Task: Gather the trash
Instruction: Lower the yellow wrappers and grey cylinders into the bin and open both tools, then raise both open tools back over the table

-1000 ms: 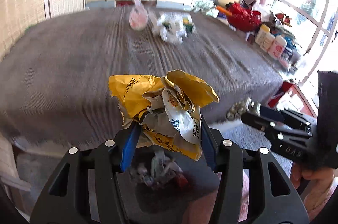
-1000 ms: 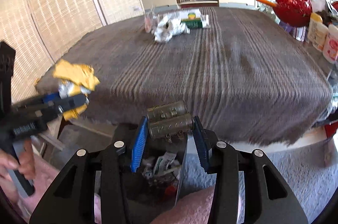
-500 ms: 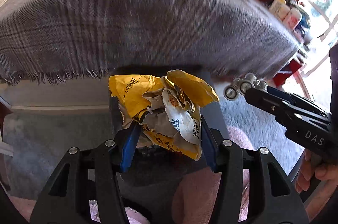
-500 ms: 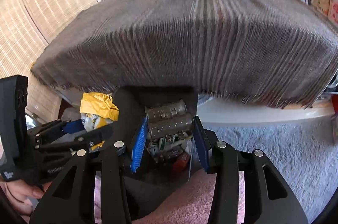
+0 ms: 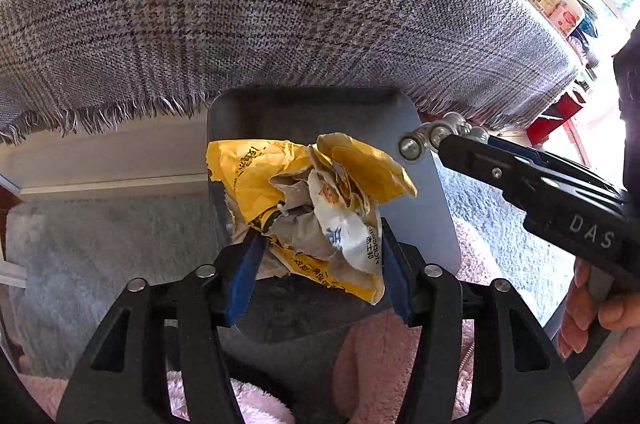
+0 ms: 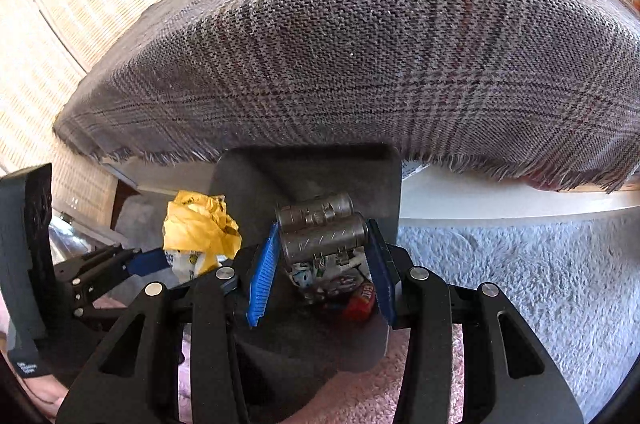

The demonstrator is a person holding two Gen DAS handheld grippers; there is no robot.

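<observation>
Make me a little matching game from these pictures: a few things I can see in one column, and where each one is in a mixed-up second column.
Things:
1. crumpled yellow paper wrapper
2. pair of silver metal cylinders
3. grey plaid woven blanket
4. dark grey plastic trash bin

Places:
A. draped over the surface, its fringe hanging above the bin
B. between the left gripper's blue fingers
C. on the floor below the blanket's edge, with litter inside
D. between the right gripper's blue fingers

Pairs: 1-B, 2-D, 3-A, 4-C
</observation>
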